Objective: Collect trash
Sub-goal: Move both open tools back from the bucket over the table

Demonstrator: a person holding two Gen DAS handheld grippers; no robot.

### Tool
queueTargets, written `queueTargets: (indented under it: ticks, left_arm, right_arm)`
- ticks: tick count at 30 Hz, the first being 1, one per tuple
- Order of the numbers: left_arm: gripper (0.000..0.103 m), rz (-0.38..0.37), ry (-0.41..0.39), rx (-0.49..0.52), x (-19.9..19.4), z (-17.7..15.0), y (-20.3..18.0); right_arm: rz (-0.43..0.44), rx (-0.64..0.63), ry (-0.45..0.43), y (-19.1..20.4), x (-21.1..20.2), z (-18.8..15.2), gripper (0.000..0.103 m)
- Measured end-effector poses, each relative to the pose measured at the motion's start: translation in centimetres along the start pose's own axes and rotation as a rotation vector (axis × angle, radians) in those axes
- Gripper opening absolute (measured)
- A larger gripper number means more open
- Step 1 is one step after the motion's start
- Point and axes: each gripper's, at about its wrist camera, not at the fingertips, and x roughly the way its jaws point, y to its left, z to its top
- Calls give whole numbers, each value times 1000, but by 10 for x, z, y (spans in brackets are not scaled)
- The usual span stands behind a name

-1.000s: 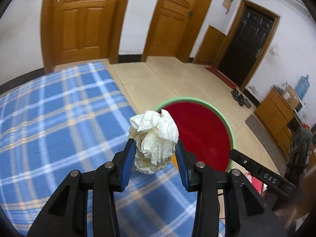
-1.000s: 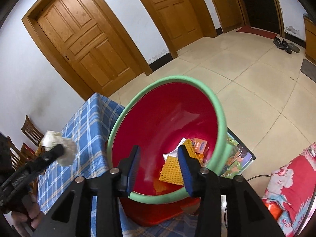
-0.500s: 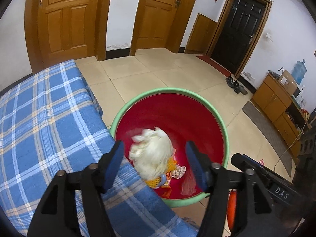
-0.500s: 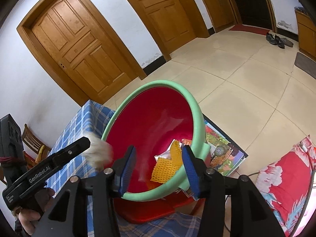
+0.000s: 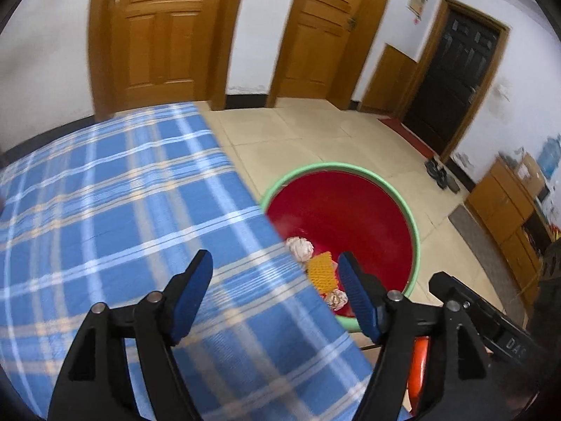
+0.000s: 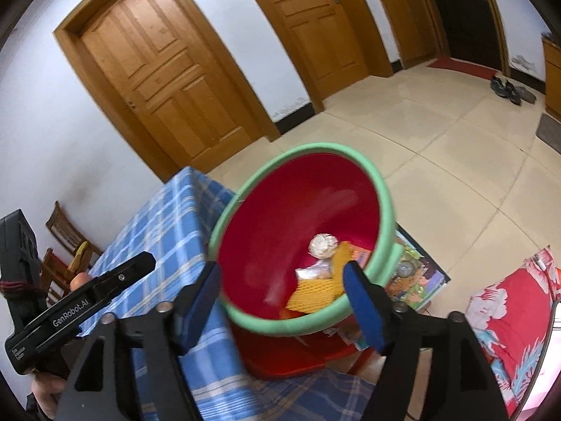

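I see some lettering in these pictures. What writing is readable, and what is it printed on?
"GenRobot.AI": on the black body of the left tool, seen from the right wrist.
"DAS": on the black body of the right tool, partly cut off.
Wall notice by the dark door: too blurred to read.
Picture book under the bucket: no legible words.

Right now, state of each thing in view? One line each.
Left claw: open, empty; jaws have just been opening.
Right claw: open, empty; jaws have just been opening.
Paper wad: loose in the bin.
Bin: upright, partly filled.
Orange mesh: in the bin.
Wooden doors: shut.
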Motion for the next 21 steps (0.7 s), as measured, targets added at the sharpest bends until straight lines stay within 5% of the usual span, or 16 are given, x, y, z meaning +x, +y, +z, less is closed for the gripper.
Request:
queueTargets:
  ticks: [10,21]
  left_arm:
    - [86,179,-72,-83,-66,-27,43]
    - [88,325,-128,-143,-131,-63,70]
  right_arm:
    - [75,-126,9,63,-21,-29,103]
    - [84,-250,-9,114,-48,-64,103]
